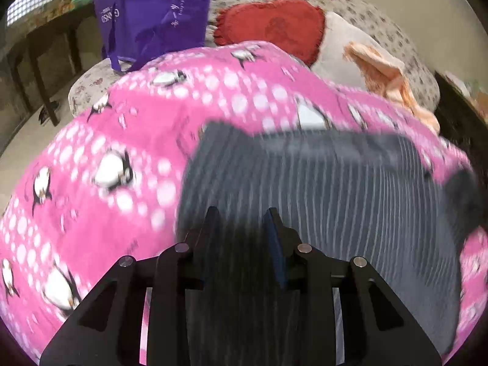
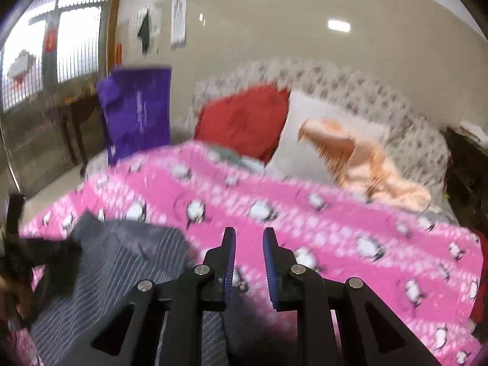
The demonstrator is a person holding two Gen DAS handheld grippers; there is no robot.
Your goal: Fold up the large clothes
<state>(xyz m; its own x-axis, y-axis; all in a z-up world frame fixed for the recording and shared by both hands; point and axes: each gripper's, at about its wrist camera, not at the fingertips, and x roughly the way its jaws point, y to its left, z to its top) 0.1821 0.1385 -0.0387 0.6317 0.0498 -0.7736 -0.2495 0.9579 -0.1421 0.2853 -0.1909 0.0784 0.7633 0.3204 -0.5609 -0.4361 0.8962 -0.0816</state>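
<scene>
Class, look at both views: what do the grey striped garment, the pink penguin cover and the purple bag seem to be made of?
Grey striped garment: probably thin woven cloth, matte; it lies limp and flat. Pink penguin cover: likely soft fleece, printed, with no shine. Purple bag: seemingly non-woven fabric, matte; it stands stiffly, with printed lettering.

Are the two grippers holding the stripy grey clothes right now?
Left gripper: dark grey striped garment lies between its fingers, but blur hides whether it is pinched. Right gripper: nothing held; only the pink penguin blanket shows through its gap.

Purple fabric tote bag [image 2: 137, 113] upright beside red fringed cushion [image 2: 244, 122]; peach fluffy towel [image 2: 366, 164] near floral-patterned sofa back [image 2: 396, 106]; pink penguin-print blanket [image 2: 335, 228] spread below.
</scene>
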